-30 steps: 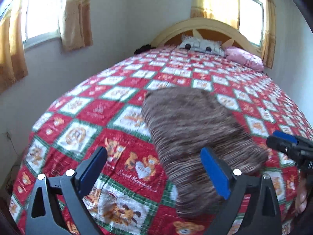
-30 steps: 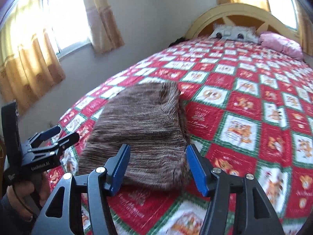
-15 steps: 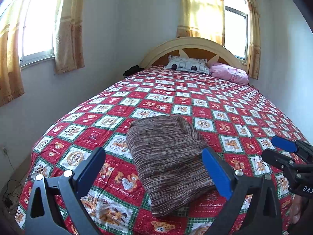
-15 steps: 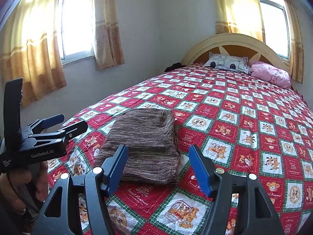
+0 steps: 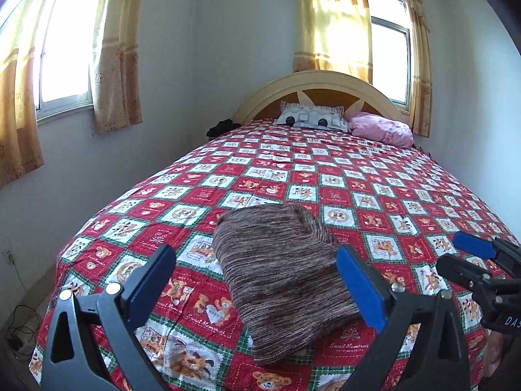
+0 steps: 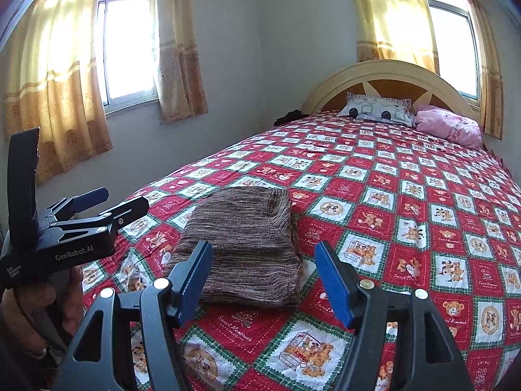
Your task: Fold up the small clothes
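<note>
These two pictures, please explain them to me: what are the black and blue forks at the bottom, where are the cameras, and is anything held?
There is no robot here. A person holds a hand tool in each hand, and each tool has two black fingers with blue pads and its own camera looking forward along them.

One picture is from the left gripper, the other from the right gripper. Each view also shows the other tool at its edge.

On the bed with the red, white and green checked teddy-bear cover lies a folded brown striped knitted garment. A grey patterned pillow and a pink pillow lie at the headboard.

Both grippers are open and hold nothing.
</note>
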The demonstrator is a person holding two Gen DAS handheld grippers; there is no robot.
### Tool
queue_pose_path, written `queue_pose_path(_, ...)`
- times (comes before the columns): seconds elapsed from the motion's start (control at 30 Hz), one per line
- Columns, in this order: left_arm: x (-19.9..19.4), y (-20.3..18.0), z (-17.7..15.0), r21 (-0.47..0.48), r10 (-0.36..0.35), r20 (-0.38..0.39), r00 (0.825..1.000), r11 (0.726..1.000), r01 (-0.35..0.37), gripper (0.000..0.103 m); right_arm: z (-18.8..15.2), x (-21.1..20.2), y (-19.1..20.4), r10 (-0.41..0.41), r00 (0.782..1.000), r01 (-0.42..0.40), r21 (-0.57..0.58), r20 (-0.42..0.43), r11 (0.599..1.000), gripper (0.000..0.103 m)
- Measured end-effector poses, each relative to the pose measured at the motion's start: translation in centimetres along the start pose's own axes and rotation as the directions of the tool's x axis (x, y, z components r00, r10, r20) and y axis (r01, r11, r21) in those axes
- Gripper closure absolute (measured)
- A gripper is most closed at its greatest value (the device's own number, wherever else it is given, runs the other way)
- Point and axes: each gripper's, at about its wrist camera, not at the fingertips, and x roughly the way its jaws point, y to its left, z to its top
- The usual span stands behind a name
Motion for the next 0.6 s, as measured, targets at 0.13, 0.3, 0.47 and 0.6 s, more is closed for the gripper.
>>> queue_pose_path(0.13,-0.3,0.0,0.2,-0.002,-0.003,0.007,1.000,1.000,0.003,0.002,0.1,-0.3,0.0,0.003,1.000,-0.003,0.001,0.009,1.000,0.036)
queue_pose_path(0.3,-0.3,0.1,0.2,-0.003,0.000,0.005,1.000,1.000,0.000,0.002,0.0,-0.5,0.2,0.005,1.000,-0.005,-0.004,0.015,1.000,0.036)
queue_pose_path(0.47,-0.3,0.1,0.3,-0.001,0.000,0.010,1.000,1.000,0.000,0.002,0.0,-0.9,0.5,0.002,1.000,-0.002,-0.015,0.028,1.000,0.035)
queue_pose_path(0.6,-0.4,0.0,0.3,-0.002,0.000,0.010,1.000,1.000,0.000,0.002,0.0,-1.1,0.6,0.000,0.999,0.000,-0.014,0.034,1.000,0.035)
